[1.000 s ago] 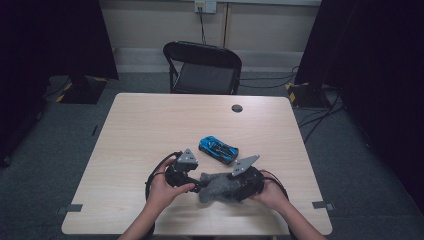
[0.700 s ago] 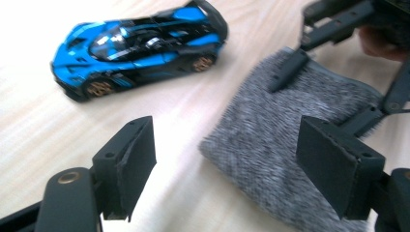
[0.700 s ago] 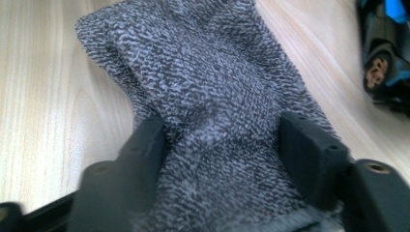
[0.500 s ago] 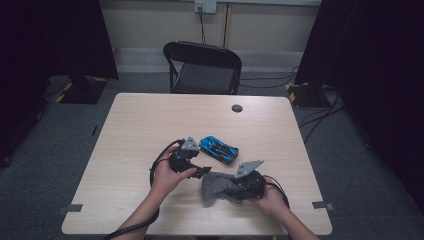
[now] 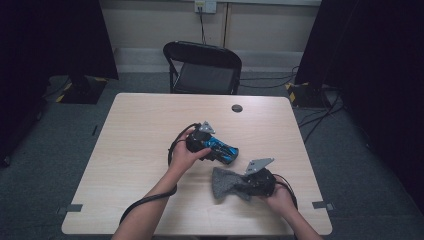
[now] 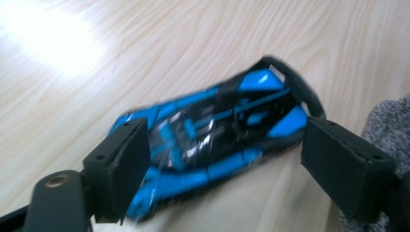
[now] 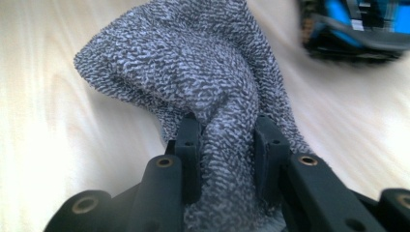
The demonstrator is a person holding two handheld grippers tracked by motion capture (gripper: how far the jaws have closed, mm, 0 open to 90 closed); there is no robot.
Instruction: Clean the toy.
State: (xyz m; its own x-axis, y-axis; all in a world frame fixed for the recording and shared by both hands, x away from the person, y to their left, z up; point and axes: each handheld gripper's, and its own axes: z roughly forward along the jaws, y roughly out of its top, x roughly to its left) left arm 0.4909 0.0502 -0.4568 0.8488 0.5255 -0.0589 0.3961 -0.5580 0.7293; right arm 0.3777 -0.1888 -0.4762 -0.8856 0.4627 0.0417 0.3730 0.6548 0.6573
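A blue and black toy car (image 5: 228,150) lies on the wooden table (image 5: 135,130) near its middle. My left gripper (image 5: 216,149) stands open astride the car (image 6: 217,130). Its jaws have just been opening further, and the right pad (image 6: 345,166) is clear of the car's side. A grey knitted cloth (image 5: 223,183) lies bunched nearer the front edge. My right gripper (image 5: 241,187) has just been closing and is now shut on a fold of the cloth (image 7: 193,63). The car's edge (image 7: 358,24) shows beyond the cloth.
A black folding chair (image 5: 202,67) stands behind the table's far edge. A small dark round disc (image 5: 237,108) sits on the table at the back right. Cables run over the floor at the right, and dark curtains flank the room.
My left gripper has left the cloth and moved away toward the car, now straddling it. My right gripper has closed on the cloth and drawn it slightly right and nearer the front edge.
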